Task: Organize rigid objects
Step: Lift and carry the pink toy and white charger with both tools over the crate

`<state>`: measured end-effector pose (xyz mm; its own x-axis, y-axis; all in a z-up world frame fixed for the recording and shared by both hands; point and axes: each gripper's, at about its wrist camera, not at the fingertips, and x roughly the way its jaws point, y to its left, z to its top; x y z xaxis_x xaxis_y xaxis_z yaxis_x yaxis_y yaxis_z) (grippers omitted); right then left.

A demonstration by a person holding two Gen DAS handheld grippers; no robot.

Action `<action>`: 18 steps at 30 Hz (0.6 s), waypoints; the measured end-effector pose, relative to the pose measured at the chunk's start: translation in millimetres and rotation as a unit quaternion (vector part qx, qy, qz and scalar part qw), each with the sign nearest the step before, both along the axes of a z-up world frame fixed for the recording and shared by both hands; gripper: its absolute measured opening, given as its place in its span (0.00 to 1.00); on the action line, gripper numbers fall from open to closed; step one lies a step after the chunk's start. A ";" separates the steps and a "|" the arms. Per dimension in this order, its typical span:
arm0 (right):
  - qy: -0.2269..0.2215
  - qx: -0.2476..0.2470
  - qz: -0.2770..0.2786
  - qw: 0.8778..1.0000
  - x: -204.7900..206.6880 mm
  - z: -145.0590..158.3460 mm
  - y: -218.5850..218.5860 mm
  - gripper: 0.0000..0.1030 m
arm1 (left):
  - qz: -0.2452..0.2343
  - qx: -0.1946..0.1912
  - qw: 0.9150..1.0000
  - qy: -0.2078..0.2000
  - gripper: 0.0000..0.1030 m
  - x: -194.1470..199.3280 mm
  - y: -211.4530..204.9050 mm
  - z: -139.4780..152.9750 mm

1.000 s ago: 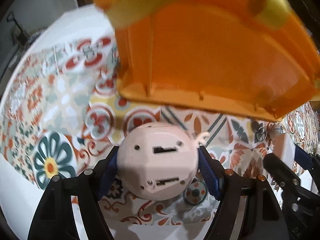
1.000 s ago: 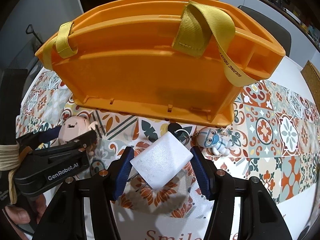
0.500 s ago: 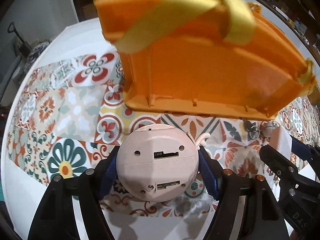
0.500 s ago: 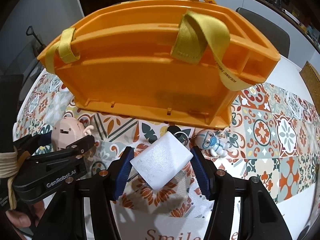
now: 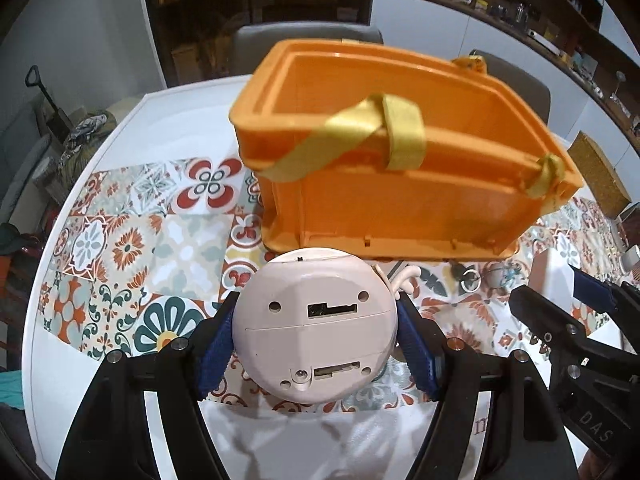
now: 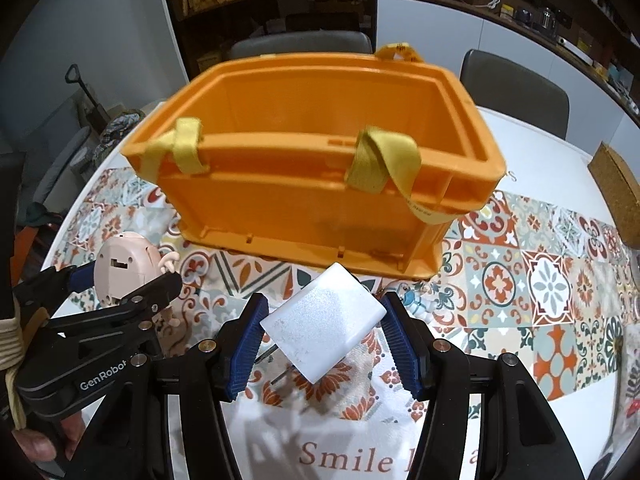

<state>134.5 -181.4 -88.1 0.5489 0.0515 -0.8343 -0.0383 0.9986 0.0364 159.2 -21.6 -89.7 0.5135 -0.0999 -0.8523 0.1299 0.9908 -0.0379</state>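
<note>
On the left claw (image 6: 132,280), "GenRobot" is printed.

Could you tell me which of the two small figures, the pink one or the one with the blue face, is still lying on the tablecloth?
The small white figure with the blue face, lying by the orange crate; the pink toy is up in the left gripper.

Pink round toy (image 5: 314,328) and tilted white block (image 6: 324,322), both lifted just in front of open orange bin (image 6: 320,168); small figurine keychain (image 6: 416,300) lying at bin's base.
</note>
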 end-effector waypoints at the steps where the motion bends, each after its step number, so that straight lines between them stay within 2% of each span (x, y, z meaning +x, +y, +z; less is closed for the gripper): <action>1: -0.003 0.000 0.001 1.000 -1.1 3.0 0.5 0.57 | 0.000 -0.001 1.000 -0.002 0.72 0.8 1.7 0.4; 18: -0.075 0.010 -0.004 0.997 -16.6 59.9 -0.9 0.57 | -0.014 -0.013 0.997 -0.069 0.71 -4.8 3.2 57.7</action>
